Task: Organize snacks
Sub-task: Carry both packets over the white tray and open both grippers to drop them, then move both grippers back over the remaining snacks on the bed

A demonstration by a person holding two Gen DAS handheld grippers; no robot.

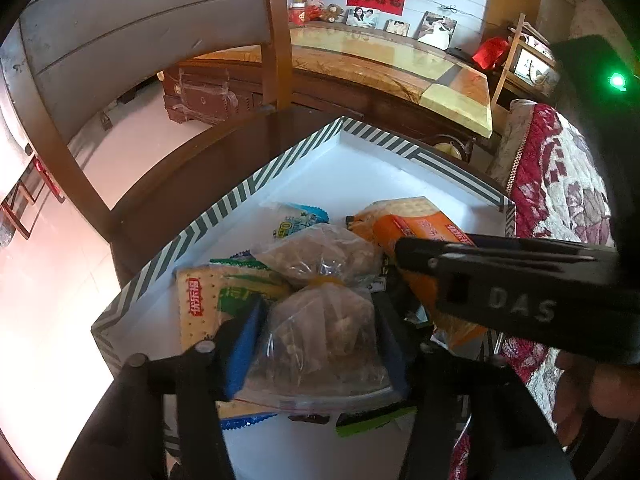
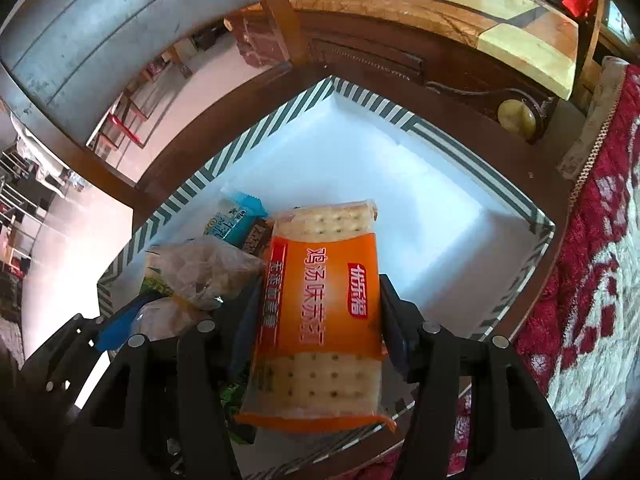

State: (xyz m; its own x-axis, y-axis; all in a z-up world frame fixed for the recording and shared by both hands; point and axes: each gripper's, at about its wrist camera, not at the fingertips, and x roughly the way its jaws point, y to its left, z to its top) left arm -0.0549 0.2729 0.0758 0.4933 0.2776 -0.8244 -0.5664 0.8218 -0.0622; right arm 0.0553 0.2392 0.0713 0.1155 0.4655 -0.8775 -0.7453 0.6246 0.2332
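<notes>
A white box with a green-and-white striped rim (image 1: 224, 208) (image 2: 248, 140) sits on a dark wooden table. My left gripper (image 1: 320, 320) stands open, its blue pads on either side of a clear zip bag of brown snacks (image 1: 324, 336) that lies on the pile in the box. A second clear bag (image 1: 320, 252), a green cracker packet (image 1: 208, 300) and a small blue packet (image 1: 296, 220) lie around it. My right gripper (image 2: 320, 304) is shut on an orange cracker packet (image 2: 324, 300) (image 1: 416, 228), held over the box beside the pile.
The box's far right half (image 2: 400, 200) is bare white floor. A wooden chair (image 1: 276, 32) stands behind the table, with a glass-topped cabinet (image 1: 380, 56) beyond it. A red and white quilt (image 2: 592, 280) lies to the right. A hand (image 1: 592, 392) holds the right gripper.
</notes>
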